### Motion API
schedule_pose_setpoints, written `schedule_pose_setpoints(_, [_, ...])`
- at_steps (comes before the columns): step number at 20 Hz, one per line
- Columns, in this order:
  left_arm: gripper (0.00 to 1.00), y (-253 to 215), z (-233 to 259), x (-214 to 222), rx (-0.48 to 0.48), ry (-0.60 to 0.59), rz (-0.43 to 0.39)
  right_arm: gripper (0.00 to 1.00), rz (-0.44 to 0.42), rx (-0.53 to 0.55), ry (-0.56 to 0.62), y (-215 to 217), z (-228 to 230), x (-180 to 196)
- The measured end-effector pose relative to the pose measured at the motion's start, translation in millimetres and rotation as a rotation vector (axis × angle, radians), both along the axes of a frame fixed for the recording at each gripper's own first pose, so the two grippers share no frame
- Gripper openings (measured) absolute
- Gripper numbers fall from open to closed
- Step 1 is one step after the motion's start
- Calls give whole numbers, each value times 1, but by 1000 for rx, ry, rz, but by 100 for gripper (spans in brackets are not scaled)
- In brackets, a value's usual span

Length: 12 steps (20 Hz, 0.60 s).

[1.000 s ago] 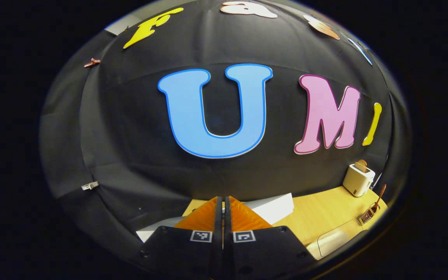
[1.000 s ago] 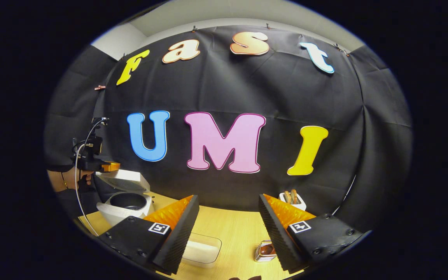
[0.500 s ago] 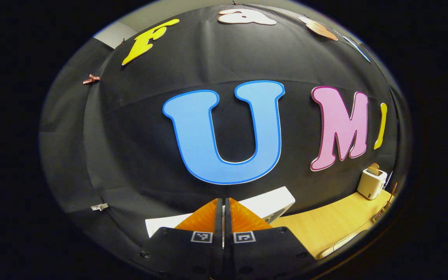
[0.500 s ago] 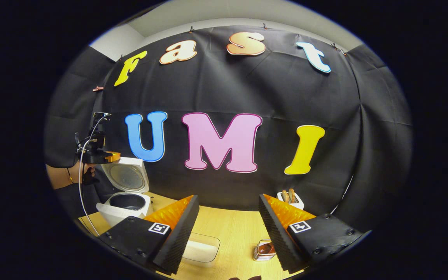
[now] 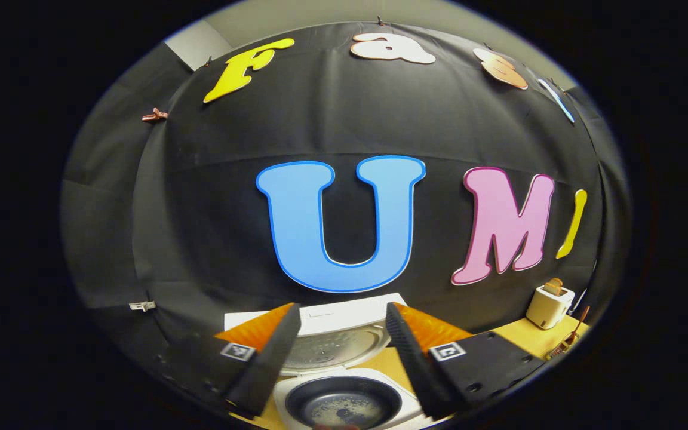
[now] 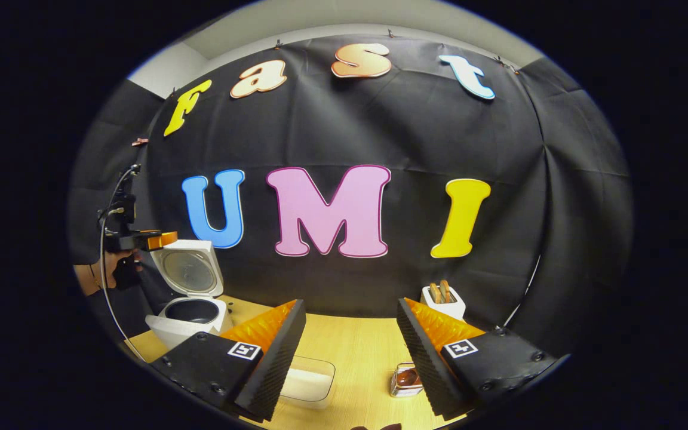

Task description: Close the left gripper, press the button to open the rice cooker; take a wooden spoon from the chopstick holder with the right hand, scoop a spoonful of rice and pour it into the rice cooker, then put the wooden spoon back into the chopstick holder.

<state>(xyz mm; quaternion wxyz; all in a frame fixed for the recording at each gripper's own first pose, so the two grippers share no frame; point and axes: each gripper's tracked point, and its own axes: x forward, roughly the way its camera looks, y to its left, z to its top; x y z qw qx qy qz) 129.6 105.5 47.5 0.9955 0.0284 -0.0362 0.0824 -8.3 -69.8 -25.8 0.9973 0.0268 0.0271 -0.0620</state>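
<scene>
Cooker (image 5: 344,391) lid up, so button step looks done. Left gripper (image 5: 339,349) fingers apart above pot. Right gripper (image 6: 350,343) fingers apart, empty, ready for spoon in holder (image 6: 405,380).

One rice cooker (image 6: 186,310) is standing open on the worktop (image 6: 350,352). One toaster (image 6: 443,306) is holding two slices of toast (image 6: 439,292). One clear container of rice (image 6: 311,385) and one chopstick holder (image 6: 405,380) are sitting near it. Two tongs are showing: left tongs (image 5: 338,352) and right tongs (image 6: 350,352).
</scene>
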Motion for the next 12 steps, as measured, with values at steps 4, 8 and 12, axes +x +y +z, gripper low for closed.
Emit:
schedule_pose_setpoints(4, [98,-14,-3,-24,-20,-18,10,95,-30,41,46,-25,-32,1])
schedule_pose_setpoints(8, [99,-35,-13,-47,-13,-15,1,95,-45,70,97,-58,-72,8])
schedule_pose_setpoints(12, [98,-61,-43,-60,-53,43,-17,95,-41,142,141,-93,-124,24])
